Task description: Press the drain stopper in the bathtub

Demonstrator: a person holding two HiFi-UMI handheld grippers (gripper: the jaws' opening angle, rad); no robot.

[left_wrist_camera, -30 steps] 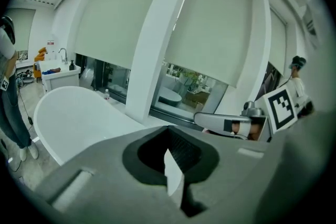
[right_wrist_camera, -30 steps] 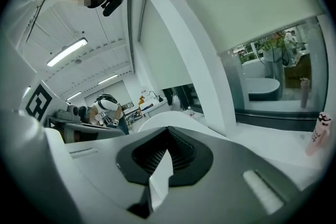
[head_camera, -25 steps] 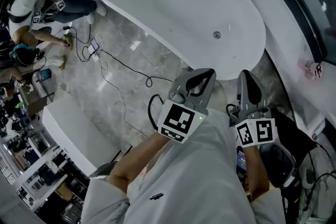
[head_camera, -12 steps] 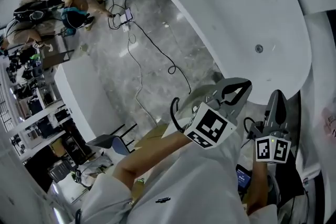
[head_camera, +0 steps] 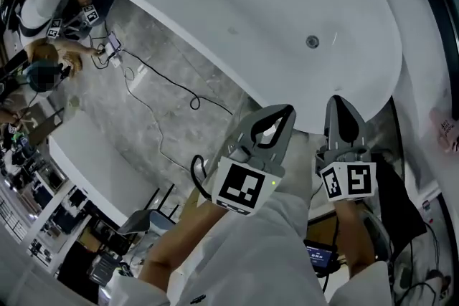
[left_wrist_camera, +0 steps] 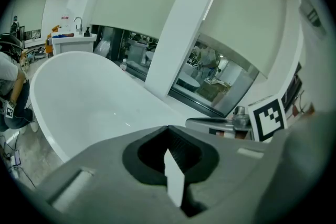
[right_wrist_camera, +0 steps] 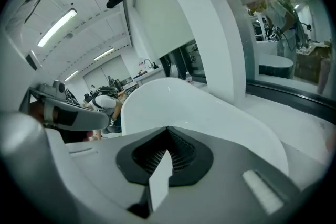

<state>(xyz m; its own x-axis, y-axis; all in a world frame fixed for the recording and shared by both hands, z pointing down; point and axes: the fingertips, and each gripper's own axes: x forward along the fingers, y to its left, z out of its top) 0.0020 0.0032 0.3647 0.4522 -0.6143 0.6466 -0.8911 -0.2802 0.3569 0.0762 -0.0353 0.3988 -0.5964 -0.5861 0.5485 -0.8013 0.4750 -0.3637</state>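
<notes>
The white oval bathtub point(head_camera: 272, 18) fills the top of the head view. Its small round metal drain stopper point(head_camera: 312, 41) sits on the tub floor near the near end. My left gripper point(head_camera: 285, 111) is shut and empty, held outside the tub rim, short of it. My right gripper point(head_camera: 336, 102) is beside it, also shut on nothing, just below the rim. In the left gripper view the shut left gripper point(left_wrist_camera: 168, 129) points over the bathtub point(left_wrist_camera: 79, 94). In the right gripper view the right gripper point(right_wrist_camera: 168, 131) faces the tub's rim point(right_wrist_camera: 184, 105). Neither gripper view shows the stopper.
People point(head_camera: 46, 7) crouch on the grey marble floor at the upper left, with a black cable point(head_camera: 172, 86) trailing toward me. A white counter point(head_camera: 86, 161) and a chair point(head_camera: 147, 222) stand at the lower left. A glass partition point(left_wrist_camera: 210, 73) runs behind the tub.
The head view has swung back, so the tub and drain sit more centrally at the top again. Both grippers stay shut side by side just outside the tub's near end.
</notes>
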